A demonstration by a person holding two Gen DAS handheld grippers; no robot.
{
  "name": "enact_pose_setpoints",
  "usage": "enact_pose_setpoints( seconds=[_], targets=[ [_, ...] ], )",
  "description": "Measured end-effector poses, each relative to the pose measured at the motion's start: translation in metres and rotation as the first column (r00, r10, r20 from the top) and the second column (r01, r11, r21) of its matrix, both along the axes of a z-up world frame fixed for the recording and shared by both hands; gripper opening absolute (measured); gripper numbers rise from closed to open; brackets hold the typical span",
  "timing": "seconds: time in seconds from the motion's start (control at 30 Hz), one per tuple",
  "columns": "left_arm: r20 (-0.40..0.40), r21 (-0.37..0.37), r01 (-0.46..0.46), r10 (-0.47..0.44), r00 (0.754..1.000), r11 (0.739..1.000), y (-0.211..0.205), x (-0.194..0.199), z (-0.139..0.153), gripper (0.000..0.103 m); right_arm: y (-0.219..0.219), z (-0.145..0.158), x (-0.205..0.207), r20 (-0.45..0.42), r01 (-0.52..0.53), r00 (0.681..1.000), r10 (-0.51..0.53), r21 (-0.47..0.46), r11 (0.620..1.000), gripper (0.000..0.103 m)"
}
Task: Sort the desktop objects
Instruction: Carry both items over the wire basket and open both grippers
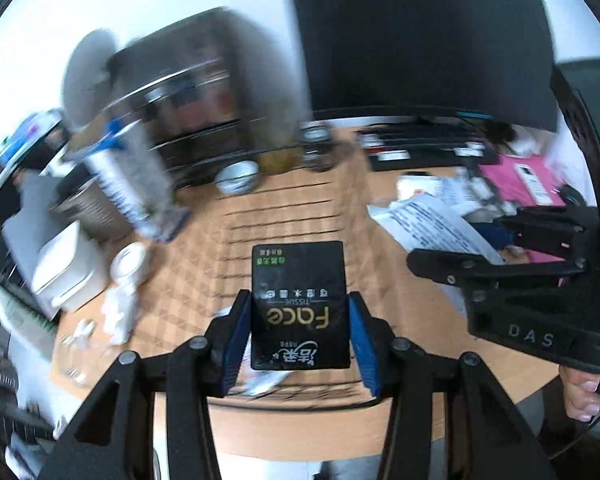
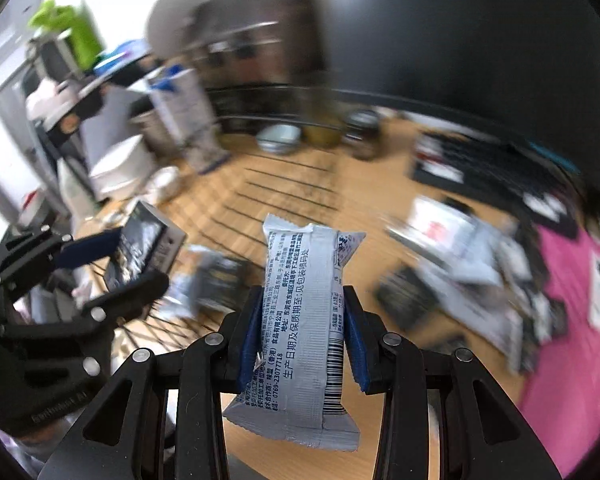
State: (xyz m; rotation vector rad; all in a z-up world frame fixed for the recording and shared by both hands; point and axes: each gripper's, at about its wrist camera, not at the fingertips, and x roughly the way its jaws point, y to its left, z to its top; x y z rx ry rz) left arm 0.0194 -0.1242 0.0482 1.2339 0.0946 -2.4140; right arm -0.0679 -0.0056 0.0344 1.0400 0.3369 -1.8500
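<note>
Our right gripper (image 2: 302,334) has its blue pads (image 2: 250,336) pressed against both sides of a silver snack packet (image 2: 304,320), printed side and barcode facing us, held above the wooden desk (image 2: 384,208). Off to the left of it we see our left gripper (image 2: 120,258) clamped on a black tissue pack (image 2: 140,246). Ahead of the fingers lie a small bowl (image 2: 279,139) and a jar (image 2: 362,132), both blurred. To the right, loose packets (image 2: 456,248) sit beside a pink sheet (image 2: 572,320).
</note>
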Motion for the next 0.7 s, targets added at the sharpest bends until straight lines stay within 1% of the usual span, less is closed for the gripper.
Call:
enact_pose_setpoints(
  seconds=[0.17,0.27,0.37,0.43,0.53,0.6,0.7],
  targets=[
    [0.010,0.021,-0.080,0.079,0.997,0.997,-0.039,0.026,-0.010,0.052,-0.063,-0.004,0.033,-0.008,-0.098,0.995,0.099,0.021,0.995,0.038],
    [0.026,0.037,-0.116,0.115,0.993,0.993,-0.058,0.036,-0.022,0.052,-0.081,-0.015,0.046,-0.007,-0.124,0.992,0.124,0.049,0.991,0.038],
    [0.038,0.060,-0.132,0.129,0.991,0.989,-0.070,0.043,-0.034,0.052,-0.097,-0.029,0.051,0.004,-0.141,0.990,0.142,0.080,0.987,0.038],
    [0.043,0.064,-0.138,0.135,0.990,0.988,-0.074,0.044,-0.039,0.052,-0.103,-0.036,0.053,0.000,-0.143,0.990,0.143,0.101,0.985,0.038],
    [0.042,0.056,-0.141,0.139,0.989,0.988,-0.074,0.045,-0.037,0.052,-0.106,-0.042,0.053,0.005,-0.148,0.989,0.149,0.110,0.983,0.039],
    [0.044,0.044,-0.147,0.146,0.988,0.988,-0.074,0.044,-0.038,0.055,-0.105,-0.041,0.052,-0.010,-0.141,0.990,0.143,0.099,0.985,0.039],
    [0.042,0.050,-0.153,0.151,0.988,0.987,-0.075,0.044,-0.039,0.059,-0.103,-0.036,0.051,-0.029,-0.125,0.991,0.128,0.087,0.988,0.040]
  ],
)
